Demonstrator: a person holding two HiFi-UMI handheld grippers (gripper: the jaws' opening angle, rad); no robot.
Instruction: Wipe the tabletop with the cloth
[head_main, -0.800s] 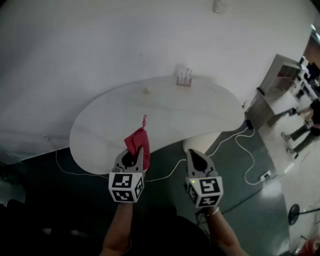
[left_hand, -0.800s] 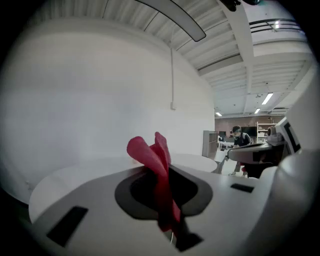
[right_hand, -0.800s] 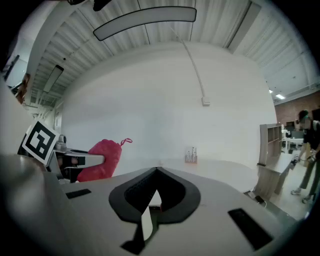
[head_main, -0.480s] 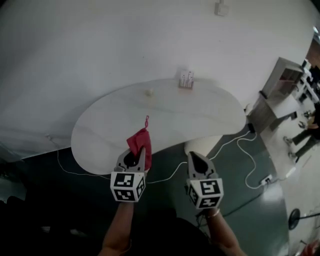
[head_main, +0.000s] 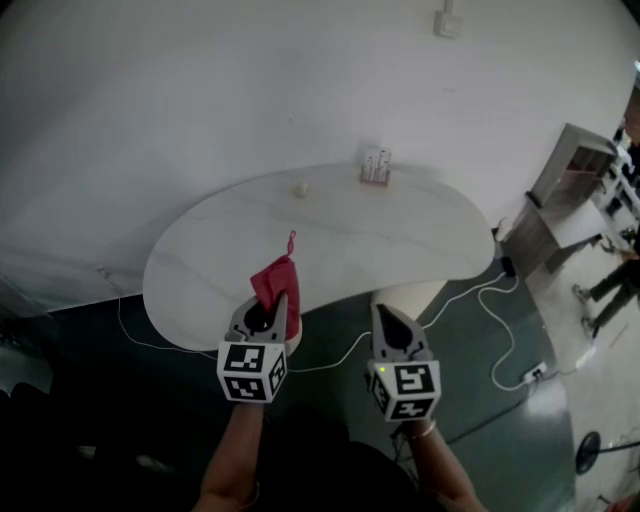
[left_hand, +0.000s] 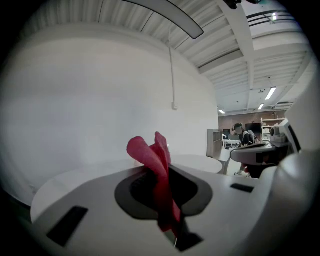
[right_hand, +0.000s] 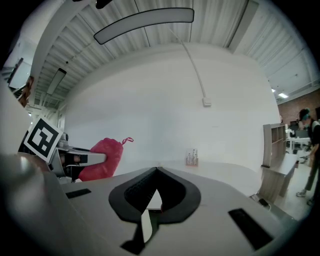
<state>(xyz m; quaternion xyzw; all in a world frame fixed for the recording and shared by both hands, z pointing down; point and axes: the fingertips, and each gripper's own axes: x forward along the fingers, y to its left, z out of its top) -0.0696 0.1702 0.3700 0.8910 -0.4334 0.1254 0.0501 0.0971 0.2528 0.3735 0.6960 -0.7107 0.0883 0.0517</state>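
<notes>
Head view with both gripper views, cloth in hand before the wipe. The left gripper (head_main: 270, 312) is clamped on the red cloth (head_main: 277, 283), a fold of which stands up between its closed jaws in the left gripper view. The right gripper (head_main: 388, 318) has its jaws together on nothing. The cloth's free part bunches ahead of the left jaws over the near edge of the white, kidney-shaped tabletop (head_main: 420, 235). Its long axis runs from the jaws toward the far wall and ends in a thin loop at the far tip. Whether the cloth already touches the surface cannot be told; in the right gripper view it appears to be held slightly clear. The surface to be wiped thus lies ahead of the left gripper and mostly to its right. The right gripper hangs off the table's near edge, above the dark floor. The left hand is judged the nearer and the working one. A small stand (head_main: 375, 166) and a small pale object (head_main: 300, 188) sit near the far rim, well apart from the cloth.
</notes>
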